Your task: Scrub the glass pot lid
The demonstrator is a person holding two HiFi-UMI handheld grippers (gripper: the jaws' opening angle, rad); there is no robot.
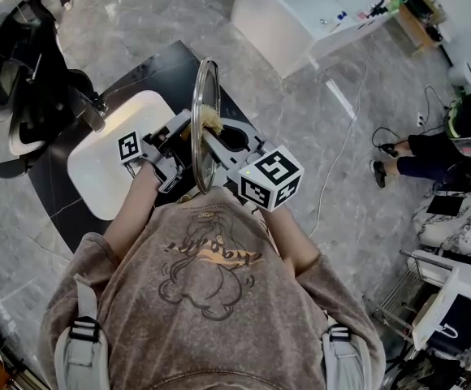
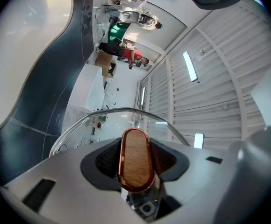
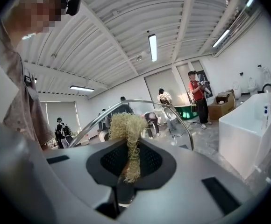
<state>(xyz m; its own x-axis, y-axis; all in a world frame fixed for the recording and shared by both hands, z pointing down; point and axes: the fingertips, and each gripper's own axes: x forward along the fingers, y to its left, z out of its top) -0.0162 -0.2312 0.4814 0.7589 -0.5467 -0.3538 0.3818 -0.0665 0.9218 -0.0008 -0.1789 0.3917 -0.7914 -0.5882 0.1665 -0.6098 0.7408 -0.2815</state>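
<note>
With the left hand-held gripper (image 2: pixel 135 164), clamps the wooden knob (image 2: pixel 136 148) of the glass lid (image 1: pixel 205 88), holding it on edge in the air above the table (image 1: pixel 150 67), toward its near edge, beside the white basin (image 1: pixel 105 169). With the right hand-held gripper (image 3: pixel 131 167), pinches a straw-coloured scrubber (image 3: pixel 125 125) against the glass.

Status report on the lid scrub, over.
Left gripper shut on lid handle, glass lid upright by the sink. Right gripper shut on scrubber, fibres at the glass. Nothing in the way.
</note>
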